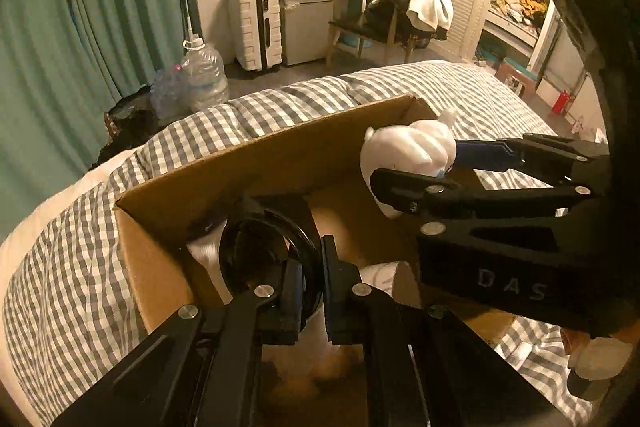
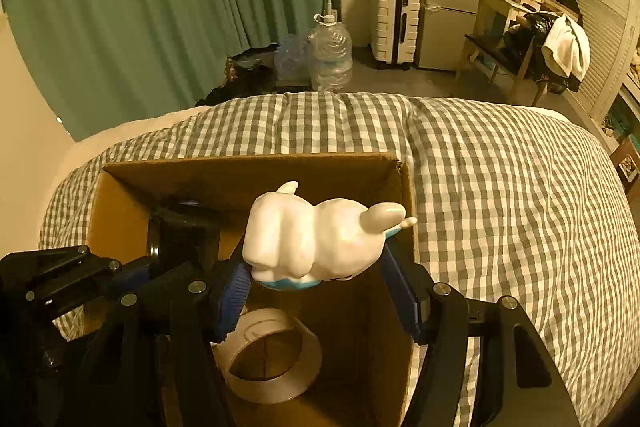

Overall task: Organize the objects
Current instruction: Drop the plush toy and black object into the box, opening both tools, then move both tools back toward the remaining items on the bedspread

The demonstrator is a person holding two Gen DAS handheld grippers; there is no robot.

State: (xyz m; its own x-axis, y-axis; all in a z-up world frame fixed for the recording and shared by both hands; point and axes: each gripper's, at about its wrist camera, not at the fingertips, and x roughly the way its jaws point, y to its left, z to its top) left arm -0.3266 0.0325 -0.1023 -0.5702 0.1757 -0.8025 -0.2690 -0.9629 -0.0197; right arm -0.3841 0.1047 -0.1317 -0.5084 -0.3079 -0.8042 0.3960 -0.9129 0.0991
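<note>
A black round lens [image 1: 264, 251] is gripped at its rim by the left gripper [image 1: 310, 291] and held low inside the cardboard box [image 1: 208, 171], near the box's left wall. The box is set on a checked quilt [image 2: 500, 187]. A tape roll [image 2: 272, 359] is seen lying on the box floor, right of the lens. Further right, a white figurine [image 2: 316, 239] is clamped between the pads of the right gripper [image 2: 320, 287] and held above the open box.

Black angular claw [image 1: 310, 291] linkages, silver round screws, blue ribbed pads [image 2: 234, 297], white "DAS" lettering.
</note>
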